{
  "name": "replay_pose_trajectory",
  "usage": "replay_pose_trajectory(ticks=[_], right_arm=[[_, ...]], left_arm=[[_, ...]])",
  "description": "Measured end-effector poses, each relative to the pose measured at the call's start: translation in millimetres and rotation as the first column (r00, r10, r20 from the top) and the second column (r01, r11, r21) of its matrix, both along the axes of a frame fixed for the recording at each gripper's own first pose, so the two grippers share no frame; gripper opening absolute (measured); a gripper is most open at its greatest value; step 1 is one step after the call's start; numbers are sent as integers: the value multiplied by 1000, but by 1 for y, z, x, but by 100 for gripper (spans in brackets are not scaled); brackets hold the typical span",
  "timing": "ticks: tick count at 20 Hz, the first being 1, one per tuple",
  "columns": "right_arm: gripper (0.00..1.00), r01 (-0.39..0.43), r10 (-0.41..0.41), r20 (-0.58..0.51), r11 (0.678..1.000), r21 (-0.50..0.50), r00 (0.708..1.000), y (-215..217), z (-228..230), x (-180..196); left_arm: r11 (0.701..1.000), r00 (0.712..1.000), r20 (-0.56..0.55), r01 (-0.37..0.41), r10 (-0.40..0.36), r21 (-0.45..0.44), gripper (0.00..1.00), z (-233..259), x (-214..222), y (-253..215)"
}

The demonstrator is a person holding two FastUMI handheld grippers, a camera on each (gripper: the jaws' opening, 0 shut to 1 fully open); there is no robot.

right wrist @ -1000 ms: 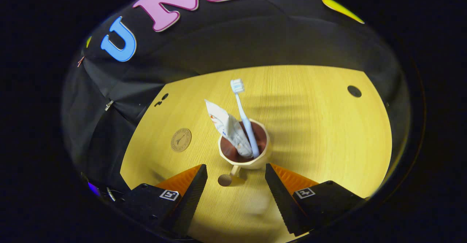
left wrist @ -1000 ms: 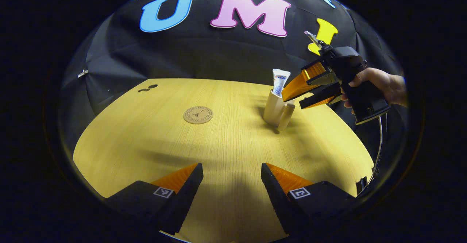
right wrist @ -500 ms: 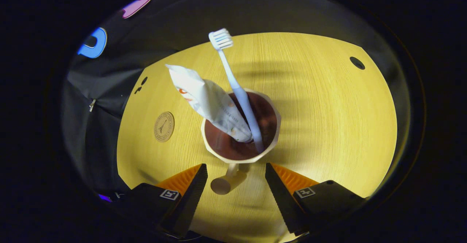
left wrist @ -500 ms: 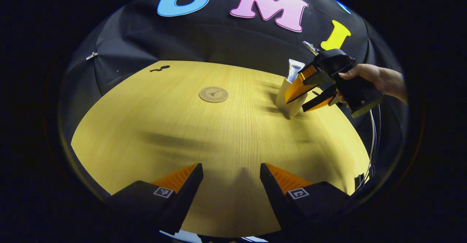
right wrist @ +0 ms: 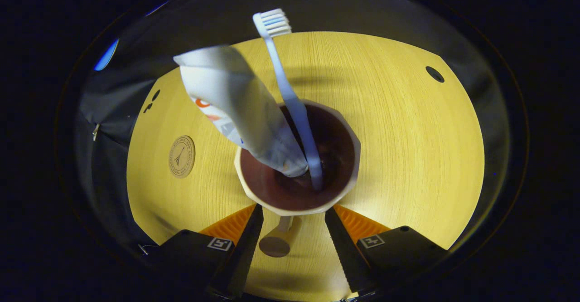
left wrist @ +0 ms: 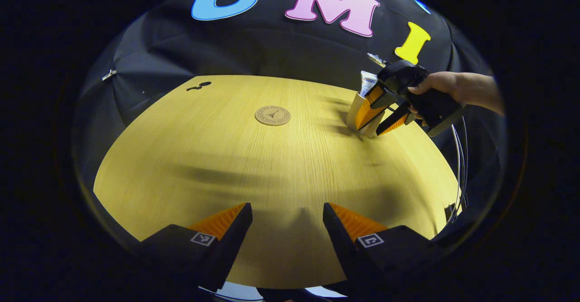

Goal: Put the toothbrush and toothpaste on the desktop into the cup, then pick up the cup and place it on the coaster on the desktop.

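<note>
Cup (right wrist: 299,202): stands on the desktop (right wrist: 408,125) at the centre of the right gripper view, toothpaste (right wrist: 235,107) and toothbrush (right wrist: 290,98) inside it; the tube leans to 11 o'clock, the brush head points to 12.
Cup handle (right wrist: 277,241): sticks out at 6 o'clock, lying in the gap between the right gripper's fingers.
Right gripper (right wrist: 290,225): fingers spread on either side of the handle, tips just beside the cup's rim; contact cannot be told. In the left gripper view it sits at 2 o'clock, a hand (left wrist: 437,84) holding it.
Coaster (right wrist: 181,156): flat on the desktop at 9 o'clock of the cup, well apart, bare wood between them.
Left gripper (left wrist: 287,216): fingers spread, gripping nothing, over bare desktop; coaster at its 12 o'clock.
Around: a dark hole (right wrist: 434,74) in the desktop at 2 o'clock.
</note>
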State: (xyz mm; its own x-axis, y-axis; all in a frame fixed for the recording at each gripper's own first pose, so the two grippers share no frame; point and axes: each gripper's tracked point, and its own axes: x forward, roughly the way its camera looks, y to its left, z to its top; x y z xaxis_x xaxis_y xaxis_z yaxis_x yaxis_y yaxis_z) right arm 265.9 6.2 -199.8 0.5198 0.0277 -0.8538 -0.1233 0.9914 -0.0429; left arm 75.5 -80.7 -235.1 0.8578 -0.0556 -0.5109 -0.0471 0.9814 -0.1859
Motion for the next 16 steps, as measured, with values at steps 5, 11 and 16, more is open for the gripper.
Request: replay_pose_trajectory(ticks=[5, 11, 16], right_arm=[[78, 35, -34, -21, 998, 45, 999, 15, -1, -4], [93, 71, -70, -11, 995, 65, 997, 22, 0, 1], [72, 92, -92, -12, 995, 48, 996, 15, 0, 1]], left_arm=[[1000, 1000, -23, 17, -18, -4, 98, -8, -19, 9], [999, 999, -37, 35, -35, 3, 98, -11, -25, 20], [999, 998, -41, 43, -42, 11, 98, -13, -25, 25]])
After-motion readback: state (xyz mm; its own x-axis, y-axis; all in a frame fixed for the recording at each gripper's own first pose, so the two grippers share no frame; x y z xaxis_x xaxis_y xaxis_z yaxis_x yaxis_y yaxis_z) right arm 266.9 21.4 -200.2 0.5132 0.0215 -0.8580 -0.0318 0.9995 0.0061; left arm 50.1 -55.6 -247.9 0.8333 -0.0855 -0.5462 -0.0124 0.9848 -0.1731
